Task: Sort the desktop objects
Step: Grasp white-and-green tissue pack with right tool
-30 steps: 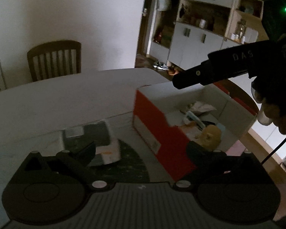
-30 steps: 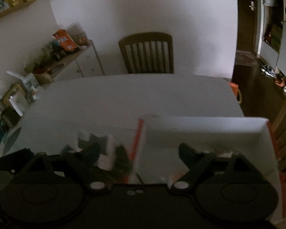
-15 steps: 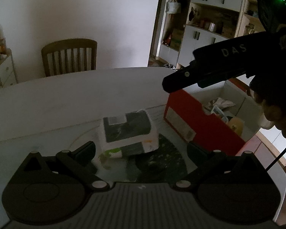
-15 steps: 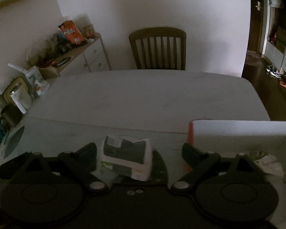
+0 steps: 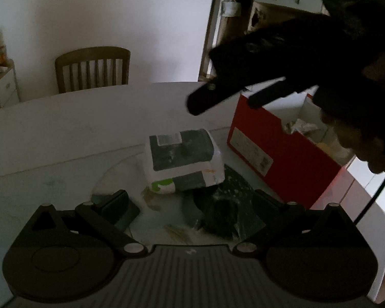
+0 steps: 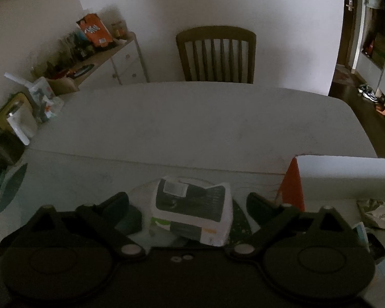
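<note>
Both grippers line up on the package, jaws spread wide.

We have the white-and-dark-grey soft wrapped package (image 6: 192,213) low in the centre of the right wrist frame, flat on the pale table (image 6: 192,123), between the parted fingers of our right gripper (image 6: 187,205), nothing pinched. Our left gripper (image 5: 192,202) gapes empty too, package just beyond it. The red cardboard box (image 5: 277,154) waits at right. Best we centre the pads on the long sides, sink low, then squeeze gently.

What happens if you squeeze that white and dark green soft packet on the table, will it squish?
Probably. The white and dark green soft packet has bulging, creased wrapping, so it likely gives under the right gripper. It lies flat, so it shouldn't roll. The glossy film might slip.
</note>
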The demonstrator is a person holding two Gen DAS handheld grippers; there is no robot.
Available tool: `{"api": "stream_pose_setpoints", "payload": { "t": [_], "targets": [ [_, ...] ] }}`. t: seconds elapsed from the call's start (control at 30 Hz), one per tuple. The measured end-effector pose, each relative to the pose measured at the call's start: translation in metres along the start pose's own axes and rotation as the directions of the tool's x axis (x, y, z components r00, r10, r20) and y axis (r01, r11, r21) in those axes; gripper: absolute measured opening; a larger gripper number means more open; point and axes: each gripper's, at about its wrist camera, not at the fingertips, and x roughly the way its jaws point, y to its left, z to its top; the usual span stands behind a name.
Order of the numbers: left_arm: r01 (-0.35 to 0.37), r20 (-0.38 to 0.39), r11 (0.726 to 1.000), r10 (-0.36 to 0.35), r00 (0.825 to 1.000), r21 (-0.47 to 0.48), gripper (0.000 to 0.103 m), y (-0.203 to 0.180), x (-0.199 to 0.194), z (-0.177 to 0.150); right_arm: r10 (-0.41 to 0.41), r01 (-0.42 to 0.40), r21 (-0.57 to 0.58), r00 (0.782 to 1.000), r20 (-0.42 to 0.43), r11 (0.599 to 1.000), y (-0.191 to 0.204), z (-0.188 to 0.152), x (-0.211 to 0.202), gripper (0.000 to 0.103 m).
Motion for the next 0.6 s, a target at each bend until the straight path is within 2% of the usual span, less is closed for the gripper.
{"api": "stream_pose_setpoints", "payload": {
  "t": [0.23,0.33,0.53,0.6],
  "targets": [
    [0.017,0.009,0.996,-0.017,1.000,0.091,0.102,-0.015,0.024,-0.009,-0.013,0.011,-0.028,0.997,-0.071,1.000,0.004,0.001,0.035,0.100],
    [0.040,-0.004,0.995,-0.040,0.999,0.089,0.102,-0.017,0.039,-0.011,-0.055,0.053,-0.025,0.994,-0.097,0.998,0.004,0.000,0.052,0.101],
    [0.066,-0.028,0.996,-0.064,0.998,0.061,0.102,-0.013,0.059,-0.019,-0.052,0.055,0.013,0.990,-0.133,0.998,-0.002,-0.002,0.077,0.102],
    [0.051,-0.024,0.996,-0.049,0.998,0.079,0.102,-0.014,0.064,-0.021,-0.067,0.068,0.009,0.988,-0.137,0.998,-0.005,-0.001,0.082,0.102]
  ]
}}
